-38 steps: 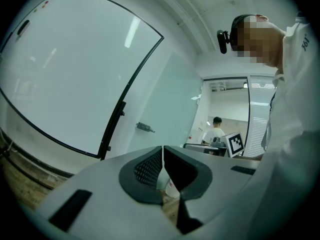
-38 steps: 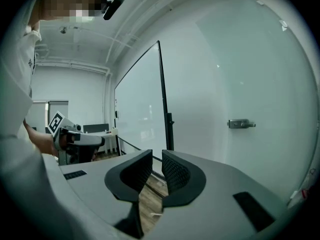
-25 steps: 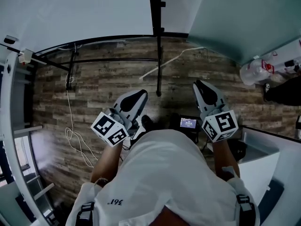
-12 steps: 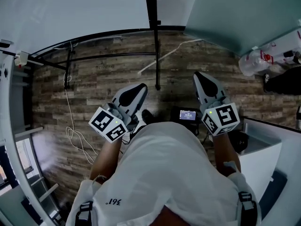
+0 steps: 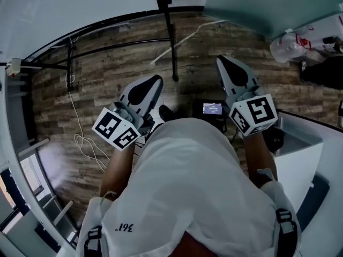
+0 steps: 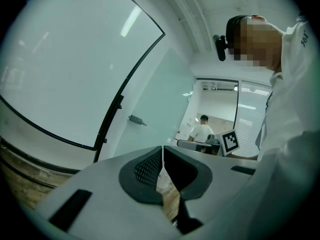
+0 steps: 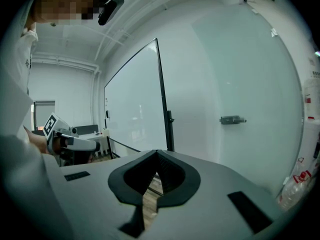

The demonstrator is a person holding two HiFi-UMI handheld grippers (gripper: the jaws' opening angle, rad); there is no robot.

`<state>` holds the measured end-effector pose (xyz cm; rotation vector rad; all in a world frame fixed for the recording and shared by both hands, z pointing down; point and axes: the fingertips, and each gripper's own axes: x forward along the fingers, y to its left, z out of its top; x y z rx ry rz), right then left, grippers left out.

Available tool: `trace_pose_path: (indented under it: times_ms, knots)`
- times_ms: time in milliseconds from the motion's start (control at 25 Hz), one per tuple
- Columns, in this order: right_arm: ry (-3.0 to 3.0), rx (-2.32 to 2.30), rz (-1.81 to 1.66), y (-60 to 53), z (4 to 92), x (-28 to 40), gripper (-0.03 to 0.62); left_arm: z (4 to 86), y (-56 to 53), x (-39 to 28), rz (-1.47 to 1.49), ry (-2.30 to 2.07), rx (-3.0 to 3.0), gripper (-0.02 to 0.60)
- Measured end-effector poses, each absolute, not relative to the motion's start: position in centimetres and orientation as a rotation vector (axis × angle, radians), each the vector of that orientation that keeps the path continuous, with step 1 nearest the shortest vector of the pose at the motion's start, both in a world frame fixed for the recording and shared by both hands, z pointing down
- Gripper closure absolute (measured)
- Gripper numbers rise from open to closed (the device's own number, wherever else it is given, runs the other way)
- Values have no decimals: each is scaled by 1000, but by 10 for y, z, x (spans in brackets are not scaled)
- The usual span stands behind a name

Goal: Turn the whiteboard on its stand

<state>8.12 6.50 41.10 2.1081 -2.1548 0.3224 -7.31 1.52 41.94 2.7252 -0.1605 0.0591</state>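
Observation:
The whiteboard [image 5: 80,4] fills the upper left of the head view. Its black stand post [image 5: 166,36] and floor bars [image 5: 107,47] stand on the wood floor ahead of me. My left gripper [image 5: 155,82] is shut and empty, held low, well short of the stand. In its own view the left gripper [image 6: 162,149] points past the whiteboard [image 6: 65,59] and the board's black frame edge [image 6: 120,94]. My right gripper [image 5: 221,60] is closing to shut with nothing between its jaws. The right gripper [image 7: 157,154] faces the whiteboard [image 7: 135,104] and post [image 7: 165,109], apart from both.
A white cable [image 5: 80,138] and a white rod [image 5: 182,39] lie on the floor. A small screen device [image 5: 213,108] sits by my feet. A white table [image 5: 300,165] stands at right, bagged bottles [image 5: 295,42] beyond it. The wall carries a door handle [image 7: 232,119]. Another person [image 6: 202,129] sits far off.
The head view has swung, so the stand post has slid left and up in the picture. Both grippers stay in front of my body; the left marker cube has drifted left.

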Motion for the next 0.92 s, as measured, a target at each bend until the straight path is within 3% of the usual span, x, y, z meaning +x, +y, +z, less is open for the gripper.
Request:
trace_pose_path:
  times_ms: [920]
  knots:
    - [-2157, 2080, 288, 62, 404, 75, 569, 416, 21, -70, 64, -129, 2721, 563]
